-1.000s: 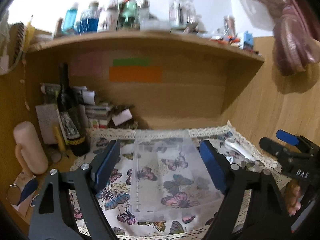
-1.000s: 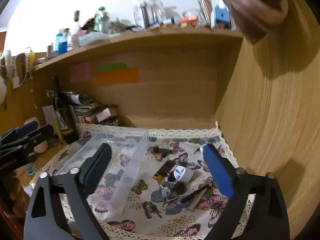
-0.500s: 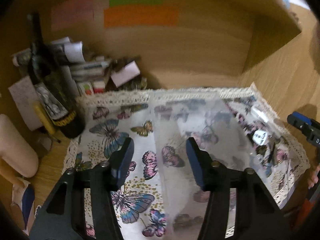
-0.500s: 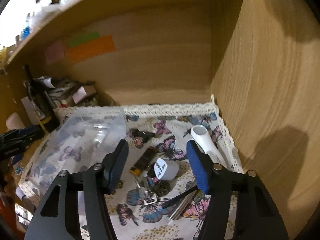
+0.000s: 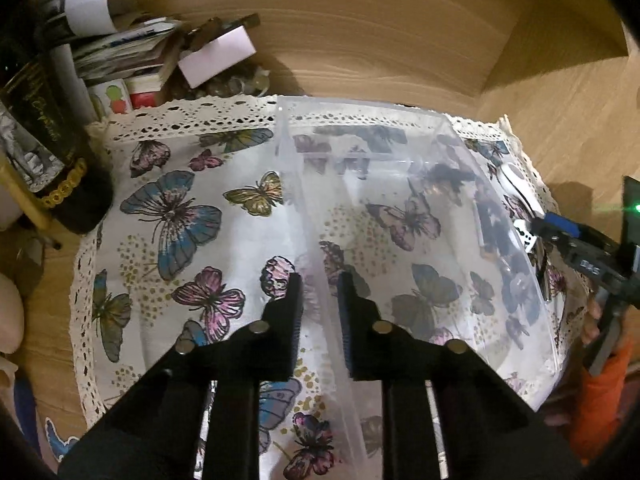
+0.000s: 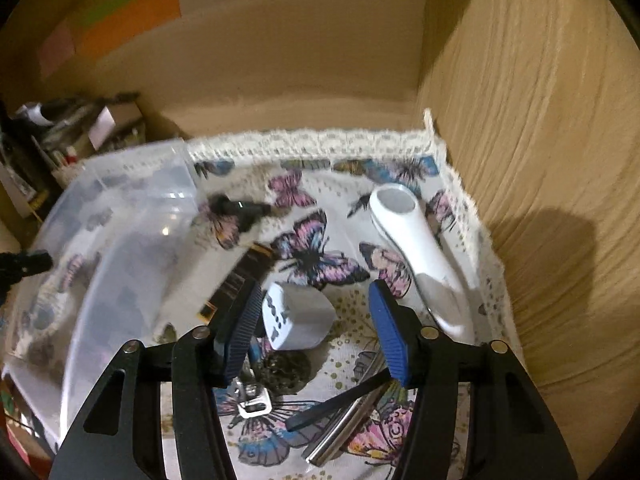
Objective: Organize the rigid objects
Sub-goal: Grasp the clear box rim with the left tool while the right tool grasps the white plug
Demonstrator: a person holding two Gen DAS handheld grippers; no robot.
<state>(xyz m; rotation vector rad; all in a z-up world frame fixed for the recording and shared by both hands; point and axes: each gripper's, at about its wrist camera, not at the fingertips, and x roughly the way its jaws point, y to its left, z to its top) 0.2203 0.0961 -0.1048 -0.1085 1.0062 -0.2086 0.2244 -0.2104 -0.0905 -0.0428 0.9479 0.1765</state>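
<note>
A clear plastic bin (image 5: 404, 208) stands on a butterfly-print cloth (image 5: 172, 216); it also shows in the right wrist view (image 6: 120, 240). My left gripper (image 5: 319, 312) is nearly shut around the bin's left wall, one pad on each side. My right gripper (image 6: 314, 328) is open and sits low around a white plug adapter (image 6: 298, 320). Near it lie a white handheld device (image 6: 412, 236), a black-and-gold box (image 6: 236, 280), a small black object (image 6: 236, 210), a dark round piece (image 6: 282, 372), a metal clip (image 6: 252, 402) and a black and a silver stick (image 6: 344, 420).
A dark wine bottle (image 5: 44, 140) stands at the left with stacked papers and boxes (image 5: 132, 56) behind it. Wooden walls close the back (image 6: 280, 52) and right side (image 6: 540, 180). The right gripper shows at the left wrist view's right edge (image 5: 576, 248).
Both grippers have moved down and forward toward the cloth. The left jaws have closed in on the bin's left wall. The right jaws have narrowed and come down around the white adapter.
</note>
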